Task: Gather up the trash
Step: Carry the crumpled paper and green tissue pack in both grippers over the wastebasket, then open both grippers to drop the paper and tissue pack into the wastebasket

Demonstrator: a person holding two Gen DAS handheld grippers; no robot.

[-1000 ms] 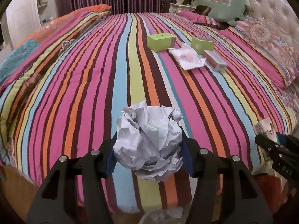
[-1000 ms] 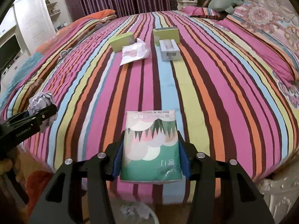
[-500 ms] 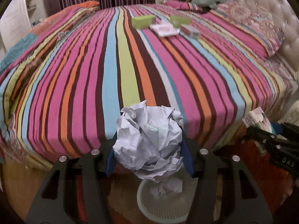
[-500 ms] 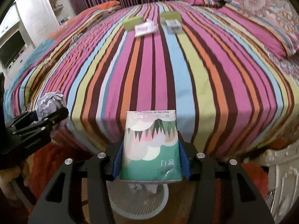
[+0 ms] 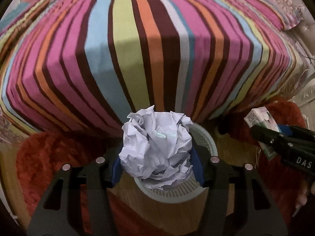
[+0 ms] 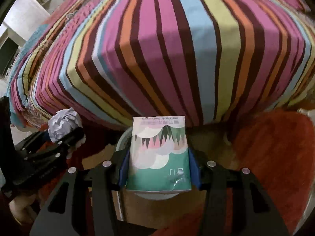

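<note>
With the left claw (image 5: 157, 169) pinching the crumpled paper ball (image 5: 156, 149) directly above the white mesh bin (image 5: 177, 191) and the right claw (image 6: 159, 172) clamping the tissue pack (image 6: 158, 153) beside it, centre each load over the rim before spreading

Two tongs were in view: the left tongs (image 5: 157, 157) and the right tongs (image 6: 158, 169). There was one ball of crumpled paper (image 5: 156, 149), at 6 o'clock in the left view. There was one tissue pack (image 6: 158, 157), seen at 3 o'clock from the left. One white basket (image 5: 204, 143) sat below. One striped bed (image 5: 137, 49) filled 12 o'clock, and one red rug (image 6: 271, 153) lay at 4 o'clock.
</note>
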